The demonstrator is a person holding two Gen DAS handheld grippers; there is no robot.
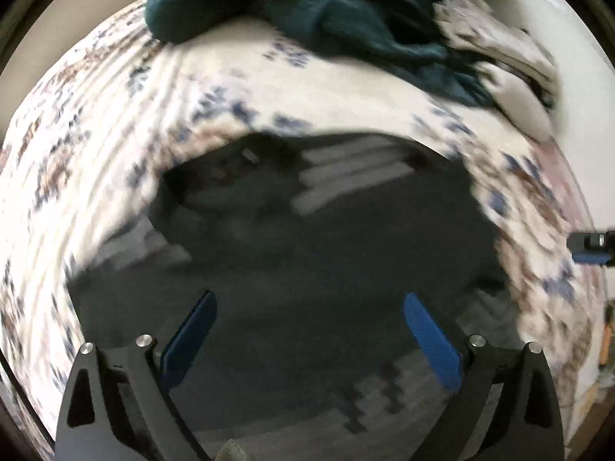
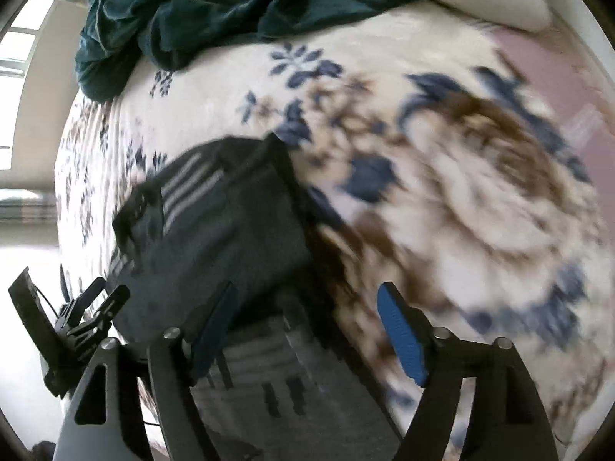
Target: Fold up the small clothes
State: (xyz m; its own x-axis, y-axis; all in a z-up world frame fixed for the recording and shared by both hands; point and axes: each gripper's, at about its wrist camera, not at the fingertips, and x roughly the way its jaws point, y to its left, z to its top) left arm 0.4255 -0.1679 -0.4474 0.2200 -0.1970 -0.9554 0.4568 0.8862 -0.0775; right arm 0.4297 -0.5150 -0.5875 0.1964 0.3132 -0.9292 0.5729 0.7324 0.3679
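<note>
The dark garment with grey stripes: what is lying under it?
Under the dark garment lies the white blanket with blue and brown flowers, visible all around it. The blanket part directly beneath the garment is covered, so anything there cannot be seen.

Soft daylight, heavy motion blur, fisheye-warped edges

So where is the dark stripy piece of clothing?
The dark striped garment lies on the floral blanket, directly below both open grippers; the crumpled teal cloth lies beyond it.
</note>
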